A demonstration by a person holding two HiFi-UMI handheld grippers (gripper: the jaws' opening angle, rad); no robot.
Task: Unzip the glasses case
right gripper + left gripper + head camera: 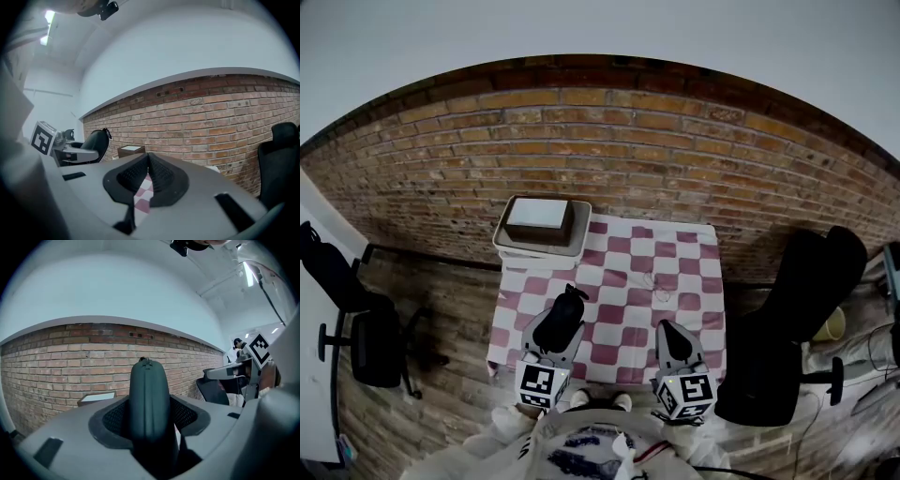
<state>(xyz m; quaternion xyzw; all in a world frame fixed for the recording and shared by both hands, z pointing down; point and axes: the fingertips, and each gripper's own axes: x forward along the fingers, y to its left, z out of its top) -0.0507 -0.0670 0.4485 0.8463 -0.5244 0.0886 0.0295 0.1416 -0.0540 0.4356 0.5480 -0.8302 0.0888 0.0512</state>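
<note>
Left claw (559, 330) clamped on the glasses case (149, 397), which juts forward out of the jaws, seam edge facing the camera. Right claw (148, 161) pressed closed with nothing in it, level with the left one and well apart to its right. Both are over the near part of the checked tablecloth (675, 272). Beyond the left claw, at the cloth's far corner, a box (539, 216) sits on a tray (581, 246). Zipper pull (143, 361) is at the case's far tip, away from the left claw; the zip looks fully closed. Step in hand, as I judge it: bring the right claw across to the pull. To do it well, open the right jaws narrowly, pinch the tab and not the shell, draw along the seam, and keep the left clamp firm so the case cannot twist.
</note>
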